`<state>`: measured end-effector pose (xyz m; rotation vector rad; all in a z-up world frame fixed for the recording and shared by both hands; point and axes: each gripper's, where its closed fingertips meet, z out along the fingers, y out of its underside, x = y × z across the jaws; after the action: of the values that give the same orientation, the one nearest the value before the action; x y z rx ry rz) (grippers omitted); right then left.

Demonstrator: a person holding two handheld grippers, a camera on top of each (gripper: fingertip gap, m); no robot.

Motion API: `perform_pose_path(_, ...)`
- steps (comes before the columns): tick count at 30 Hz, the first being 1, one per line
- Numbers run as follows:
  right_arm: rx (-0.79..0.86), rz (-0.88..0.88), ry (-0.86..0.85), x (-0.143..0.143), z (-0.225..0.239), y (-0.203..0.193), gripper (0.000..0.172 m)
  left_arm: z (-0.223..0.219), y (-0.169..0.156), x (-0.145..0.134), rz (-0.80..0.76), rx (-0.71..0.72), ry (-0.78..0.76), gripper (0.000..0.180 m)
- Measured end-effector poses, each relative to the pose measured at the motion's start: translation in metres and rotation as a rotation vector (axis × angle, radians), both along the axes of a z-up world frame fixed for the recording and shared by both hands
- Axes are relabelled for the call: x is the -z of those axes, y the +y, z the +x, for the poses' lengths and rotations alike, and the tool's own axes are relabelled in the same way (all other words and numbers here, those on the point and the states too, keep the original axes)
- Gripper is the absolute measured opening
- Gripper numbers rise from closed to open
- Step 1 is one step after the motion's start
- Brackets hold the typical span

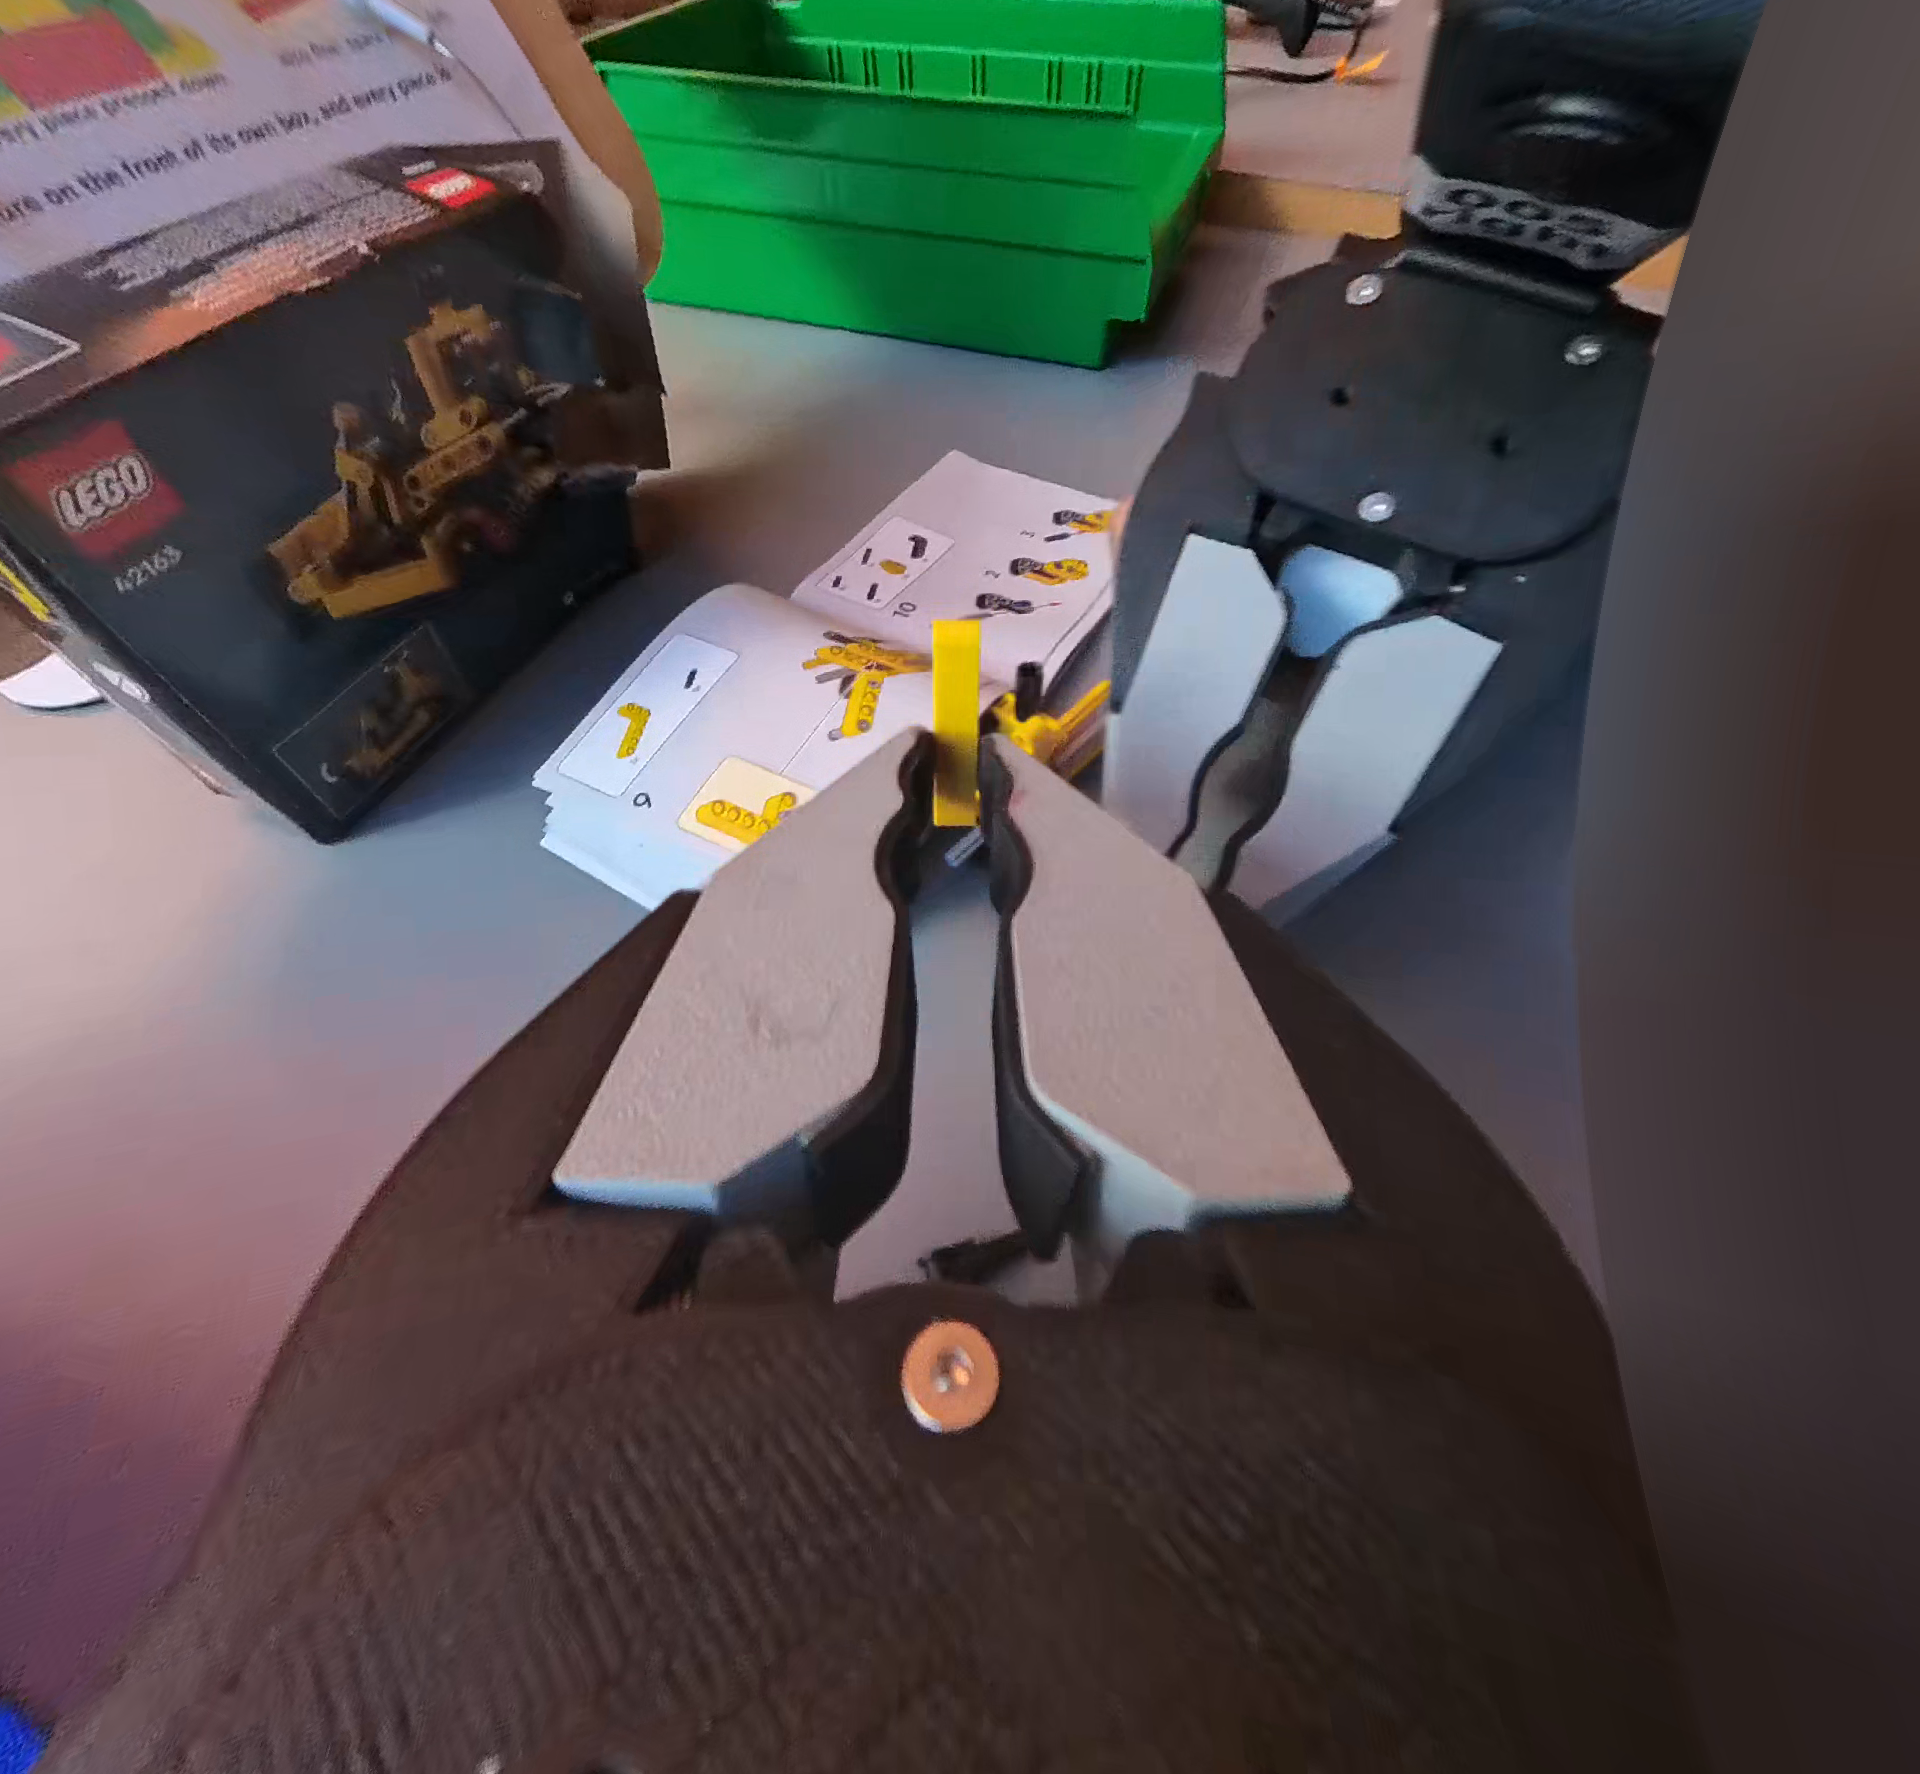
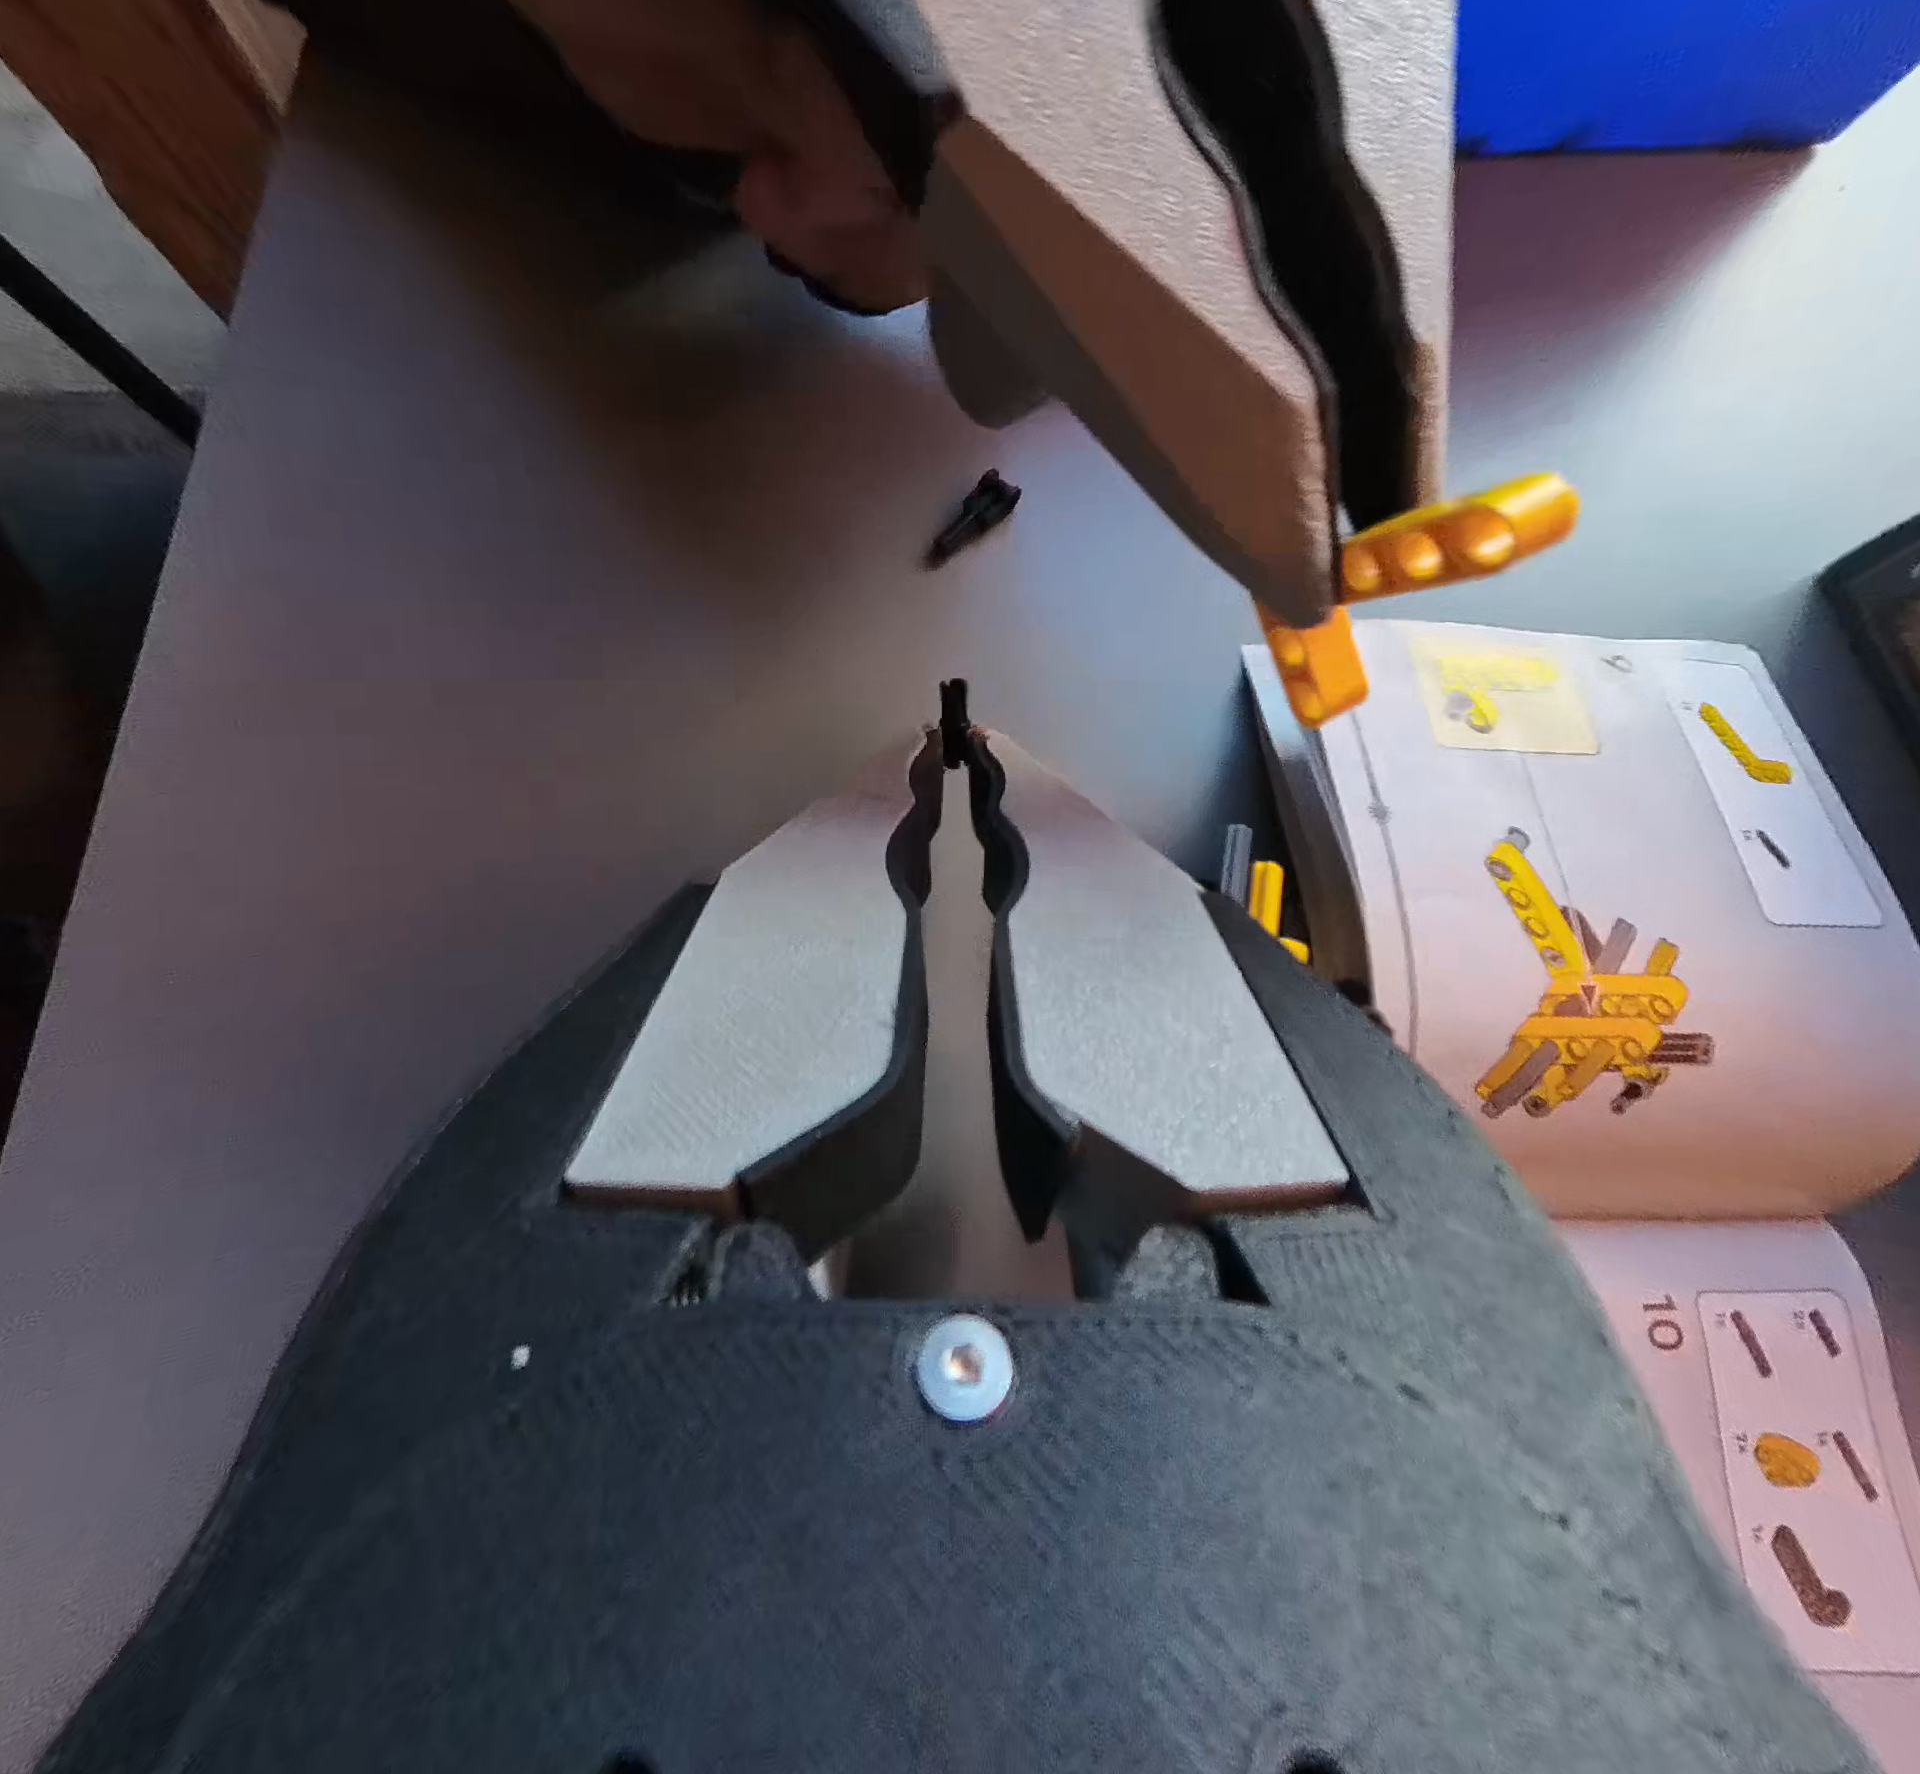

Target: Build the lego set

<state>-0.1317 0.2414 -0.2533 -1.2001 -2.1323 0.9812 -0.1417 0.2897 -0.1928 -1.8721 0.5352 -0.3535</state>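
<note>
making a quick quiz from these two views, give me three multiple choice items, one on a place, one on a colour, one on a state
1. Where does the green bin stand?
A. on the table beyond the open instruction booklet
B. on top of the dark toy box
C. on the floor

2. What colour is the bent beam in the left tool?
A. red
B. yellow
C. white

3. How does the right tool stand?
A. wide open, nothing between its tips
B. shut on the booklet
C. shut on a small black pin

Answers: 1 A, the bin sits on the table behind the booklet. 2 B, the beam shows yellow in both views. 3 C, the tips pinch the pin, which sticks out past them.
</note>
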Motion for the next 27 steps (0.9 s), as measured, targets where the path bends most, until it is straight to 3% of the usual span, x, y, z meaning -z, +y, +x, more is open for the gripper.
perform_pose_path(1, -0.009, 0.007, -0.002, 0.001, 0.001, -0.002, 0.002, -0.001, 0.001, 0.002, -0.009, 0.001, 0.002, 0.006)
perform_pose_path(15, -0.021, 0.074, -0.023, 0.009, 0.002, -0.002, 0.010, 0.000, -0.003, 0.016, -0.118, 0.023, 0.002, 0.006)
perform_pose_path(23, -0.007, 0.044, 0.146, -0.027, 0.001, 0.010, 0.002, 0.004, -0.005, 0.019, -0.213, 0.046, -0.141, 0.006)
perform_pose_path(27, 0.085, -0.035, 0.248, -0.053, -0.001, 0.030, 0.003, 0.000, -0.004, 0.020, -0.196, 0.041, -0.092, 0.006)
